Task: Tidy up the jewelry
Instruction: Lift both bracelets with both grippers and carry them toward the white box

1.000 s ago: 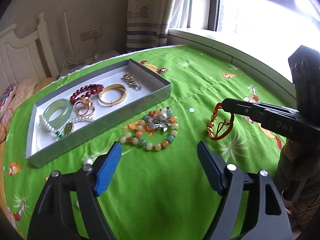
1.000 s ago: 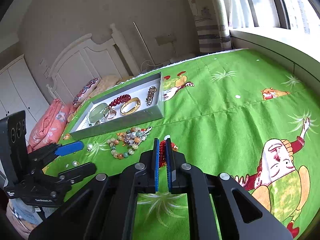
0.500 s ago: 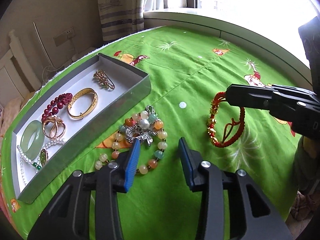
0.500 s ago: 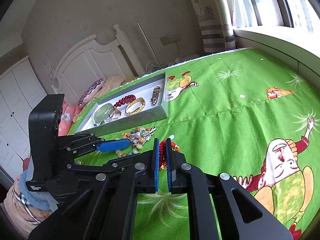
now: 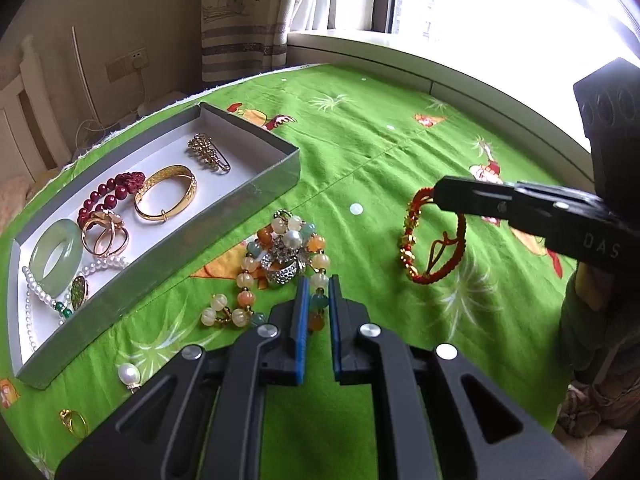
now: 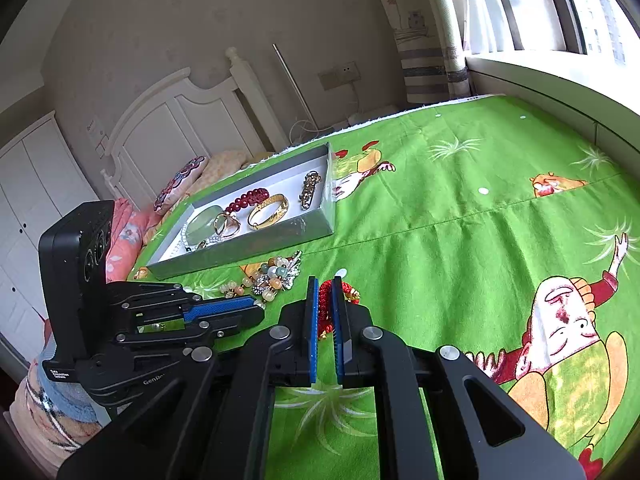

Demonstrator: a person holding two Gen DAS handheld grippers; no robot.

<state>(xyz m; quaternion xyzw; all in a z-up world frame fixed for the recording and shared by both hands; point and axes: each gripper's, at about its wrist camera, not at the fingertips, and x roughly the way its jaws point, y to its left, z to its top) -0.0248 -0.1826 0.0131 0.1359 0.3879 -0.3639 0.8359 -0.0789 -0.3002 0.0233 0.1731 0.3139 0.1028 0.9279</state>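
The left gripper (image 5: 318, 284) has just closed its fingers on the beaded bracelet (image 5: 280, 256). The right gripper (image 6: 325, 288) pinches the red bracelet (image 5: 432, 236). Only the left view shows the pearl (image 5: 129, 373) and ring (image 5: 74, 422) near the bed's edge.

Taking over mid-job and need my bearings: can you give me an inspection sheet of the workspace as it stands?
Surface: green cartoon-print bedsheet, flat.
Job's things: grey tray holds a gold bangle, dark red bead bracelet, jade bangle, gold rings, pearl strand and brooch. Outside it: multicoloured bead bracelet, red cord bracelet, loose pearl, gold ring.
Clutter: nothing seen.
Grippers: left hand-held gripper has just closed on the multicoloured bead bracelet; right hand-held gripper shut on the red cord bracelet.
Cables: white cable hanging from the wall socket.
Surroundings: window, curtain, white headboard, pillows.
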